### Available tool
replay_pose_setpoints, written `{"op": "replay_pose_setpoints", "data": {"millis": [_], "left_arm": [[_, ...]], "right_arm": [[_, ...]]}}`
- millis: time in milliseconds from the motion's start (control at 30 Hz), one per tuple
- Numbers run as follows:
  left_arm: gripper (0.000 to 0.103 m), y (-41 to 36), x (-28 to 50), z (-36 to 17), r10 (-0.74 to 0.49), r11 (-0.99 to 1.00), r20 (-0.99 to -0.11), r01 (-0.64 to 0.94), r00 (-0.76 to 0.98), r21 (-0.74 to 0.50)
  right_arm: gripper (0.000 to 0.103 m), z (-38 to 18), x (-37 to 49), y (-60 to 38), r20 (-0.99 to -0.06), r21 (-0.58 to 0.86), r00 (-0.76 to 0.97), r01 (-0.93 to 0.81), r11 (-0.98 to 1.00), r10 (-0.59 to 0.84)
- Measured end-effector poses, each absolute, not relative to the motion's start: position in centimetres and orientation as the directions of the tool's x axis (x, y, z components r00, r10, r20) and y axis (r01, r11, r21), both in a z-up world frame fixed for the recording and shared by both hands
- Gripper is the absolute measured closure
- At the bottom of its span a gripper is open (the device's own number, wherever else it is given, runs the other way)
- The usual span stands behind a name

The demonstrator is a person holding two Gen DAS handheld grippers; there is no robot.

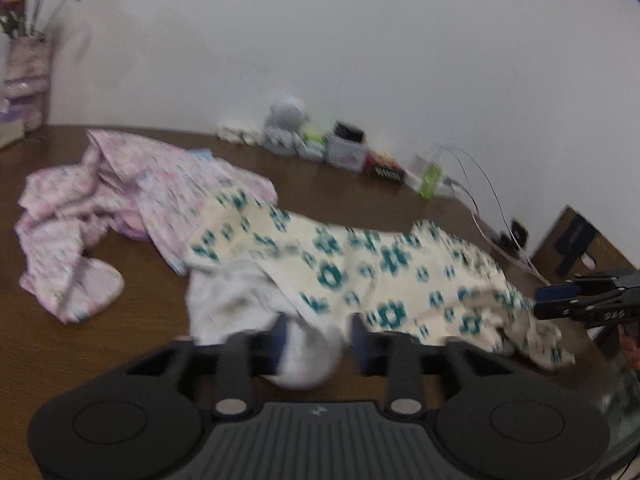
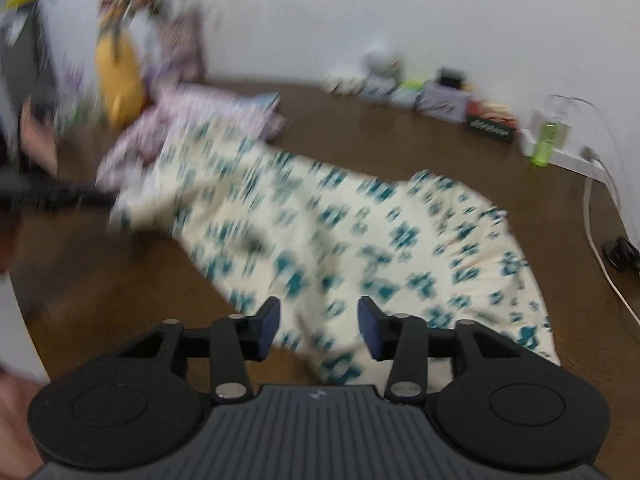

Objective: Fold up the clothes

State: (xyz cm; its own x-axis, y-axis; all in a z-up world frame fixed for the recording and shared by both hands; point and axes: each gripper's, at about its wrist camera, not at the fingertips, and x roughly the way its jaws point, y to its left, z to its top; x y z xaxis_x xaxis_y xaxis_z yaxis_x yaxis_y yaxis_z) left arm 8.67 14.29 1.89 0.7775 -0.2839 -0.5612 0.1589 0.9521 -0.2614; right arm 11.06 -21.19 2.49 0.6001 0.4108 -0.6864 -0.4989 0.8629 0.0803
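Both wrist views low, close over the table [image 1: 48, 344], facing the wall [image 1: 360, 40] — sharing the teal-print garment [image 1: 380, 272].

Two garments on the table [image 1: 132, 340]: one cream teal-print [image 1: 384, 268], one pink [image 1: 120, 184]; perhaps six blurred trinkets [image 1: 320, 144] along the wall.

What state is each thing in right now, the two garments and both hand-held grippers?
Left hand-held gripper: jaws apart, white fabric bunched between the fingers.
Right hand-held gripper: jaws apart, over the patterned cloth's near edge.
Cream garment with teal print: unfolded, spread rumpled across the table, white inner side turned up at the near corner.
Pink garment: unfolded, crumpled heap, partly under the cream one.
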Motion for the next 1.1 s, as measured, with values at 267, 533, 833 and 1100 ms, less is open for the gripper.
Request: {"op": "replay_pose_setpoints", "data": {"millis": [267,533,833,1100], "left_arm": [[0.039,14.6,14.8,3.6,-0.147,0.983,-0.6,0.051,0.787,-0.175],[0.039,12.6,24.2,1.6,-0.066,0.998,-0.698,0.03,0.713,-0.063],[0.1,11.9,28.2,-0.5,-0.05,0.998,-0.76,0.051,0.649,-0.022],[0.1,12.1,30.7,4.9,-0.056,0.998,-0.636,0.038,0.77,-0.041]], "right_arm": [[0.049,2.0,18.6,-25.1,-0.66,-0.02,0.72,-0.301,0.953,0.214],[0.049,-0.2,30.4,-21.7,-0.769,0.024,0.606,-0.289,0.957,0.203],[0.097,-3.1,36.0,-17.3,-0.863,-0.02,0.483,-0.327,0.945,0.149],[0.1,2.8,37.7,-18.9,-0.766,-0.021,0.627,-0.245,0.969,0.142]]}}
